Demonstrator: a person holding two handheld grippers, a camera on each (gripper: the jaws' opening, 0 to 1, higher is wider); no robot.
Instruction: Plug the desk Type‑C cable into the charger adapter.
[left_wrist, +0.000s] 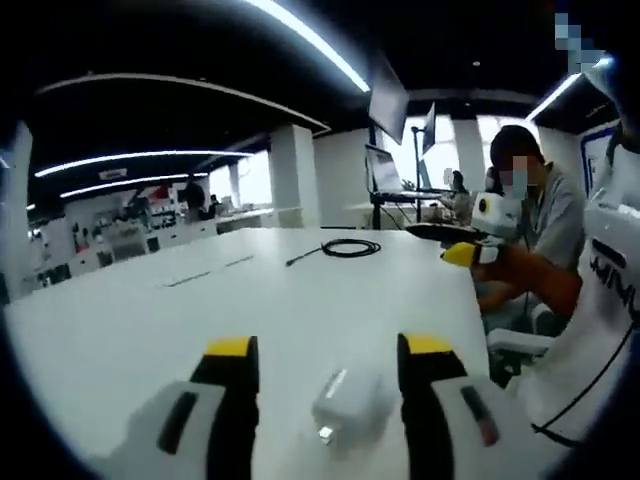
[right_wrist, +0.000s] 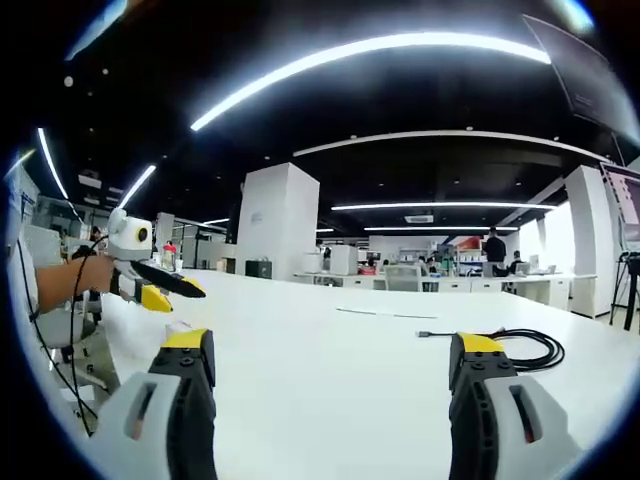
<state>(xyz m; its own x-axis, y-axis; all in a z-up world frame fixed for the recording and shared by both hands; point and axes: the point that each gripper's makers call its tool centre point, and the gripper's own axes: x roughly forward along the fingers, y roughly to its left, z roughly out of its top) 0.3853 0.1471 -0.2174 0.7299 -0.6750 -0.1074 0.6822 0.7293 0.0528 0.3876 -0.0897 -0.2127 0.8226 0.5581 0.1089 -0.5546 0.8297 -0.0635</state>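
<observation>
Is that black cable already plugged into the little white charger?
No. In the left gripper view the charger adapter lies on the table between the open jaws, while the coiled cable rests far across the table, apart from it.

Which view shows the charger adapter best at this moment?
The left gripper view: the white charger adapter lies on the table between that gripper's open jaws, close up. In the right gripper view I can't make it out.

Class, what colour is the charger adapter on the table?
White; the charger adapter shows best in the left gripper view.
</observation>
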